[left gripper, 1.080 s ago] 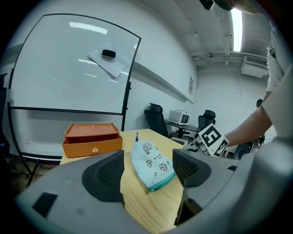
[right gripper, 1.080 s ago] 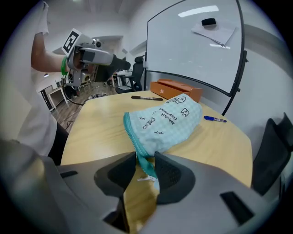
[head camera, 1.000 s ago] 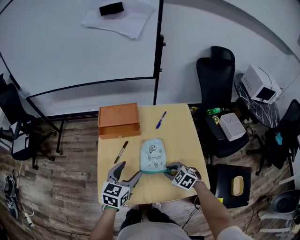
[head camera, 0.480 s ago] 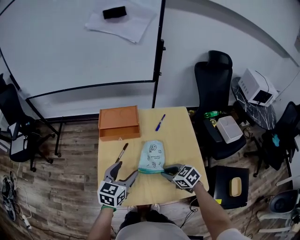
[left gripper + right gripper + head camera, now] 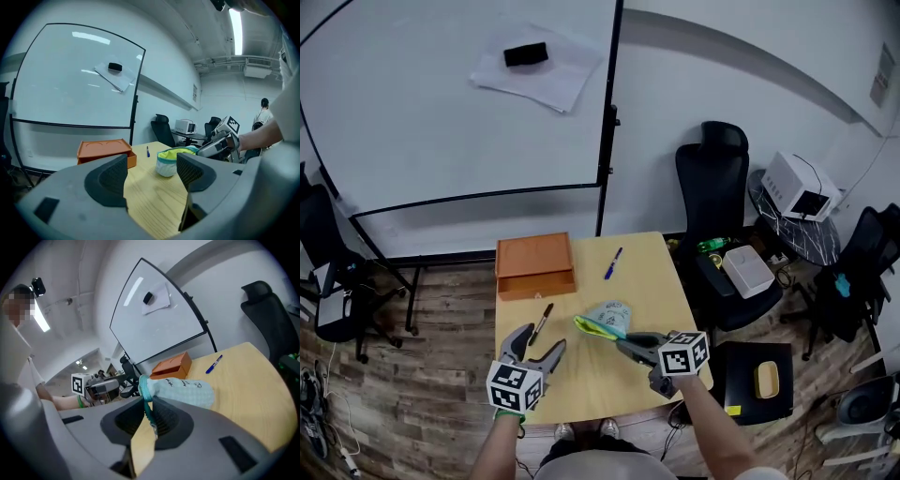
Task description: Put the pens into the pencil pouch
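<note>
Head view: we are pinching the pouch (image 5: 607, 317) rim with our right gripper (image 5: 625, 341); our left gripper (image 5: 542, 339) is hanging wide open, empty, over the table's (image 5: 589, 377) bare front edge. Pouch print unreadable.

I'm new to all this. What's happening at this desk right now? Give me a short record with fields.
Left hand-held gripper: open, empty, over the table
Right hand-held gripper: shut on the pouch's rim
Pencil pouch: mouth open, that end held up
Black pen: lying on the table, outside the pouch
Blue pen: lying on the table, apart from the orange box
Pens in pouch: none visible
</note>
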`<state>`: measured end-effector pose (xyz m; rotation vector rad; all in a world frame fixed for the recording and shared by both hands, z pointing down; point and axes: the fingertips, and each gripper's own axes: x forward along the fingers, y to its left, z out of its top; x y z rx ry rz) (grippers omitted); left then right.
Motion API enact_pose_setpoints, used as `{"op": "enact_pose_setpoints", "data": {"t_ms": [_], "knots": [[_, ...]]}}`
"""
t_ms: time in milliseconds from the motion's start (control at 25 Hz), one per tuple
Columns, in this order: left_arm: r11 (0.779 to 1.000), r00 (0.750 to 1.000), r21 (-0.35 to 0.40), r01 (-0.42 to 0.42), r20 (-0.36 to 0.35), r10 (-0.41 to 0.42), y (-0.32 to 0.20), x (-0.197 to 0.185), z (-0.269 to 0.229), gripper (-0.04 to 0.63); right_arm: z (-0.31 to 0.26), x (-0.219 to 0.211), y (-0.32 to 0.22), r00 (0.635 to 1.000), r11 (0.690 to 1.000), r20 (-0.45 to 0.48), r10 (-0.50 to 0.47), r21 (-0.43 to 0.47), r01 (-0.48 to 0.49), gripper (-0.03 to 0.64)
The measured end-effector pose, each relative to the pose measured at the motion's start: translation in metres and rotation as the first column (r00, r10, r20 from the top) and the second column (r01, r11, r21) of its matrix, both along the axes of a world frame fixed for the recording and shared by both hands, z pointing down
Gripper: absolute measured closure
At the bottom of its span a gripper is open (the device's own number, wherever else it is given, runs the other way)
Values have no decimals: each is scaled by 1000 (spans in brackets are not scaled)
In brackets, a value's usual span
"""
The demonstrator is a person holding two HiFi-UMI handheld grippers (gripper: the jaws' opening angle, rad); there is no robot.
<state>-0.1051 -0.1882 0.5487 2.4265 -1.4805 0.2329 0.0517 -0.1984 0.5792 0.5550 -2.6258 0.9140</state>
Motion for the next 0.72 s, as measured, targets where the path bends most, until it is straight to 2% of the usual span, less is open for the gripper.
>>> {"op": "enact_pose_setpoints", "data": {"t_ms": [240,520,720], "knots": [[1000,999,-1,-27,24,27,-14,-1,-1,273,-32,4,-10,985,991,108,132,-7,-132,568],[998,997,-32,-59,57,61,-21,4,12,273,-36,14,-12,973,980,124,196,9,-199,569],[995,994,-90,-44,92,52,-28,-1,38,273,-45,17,-13,969,975,123,213,42,-220,569]]}}
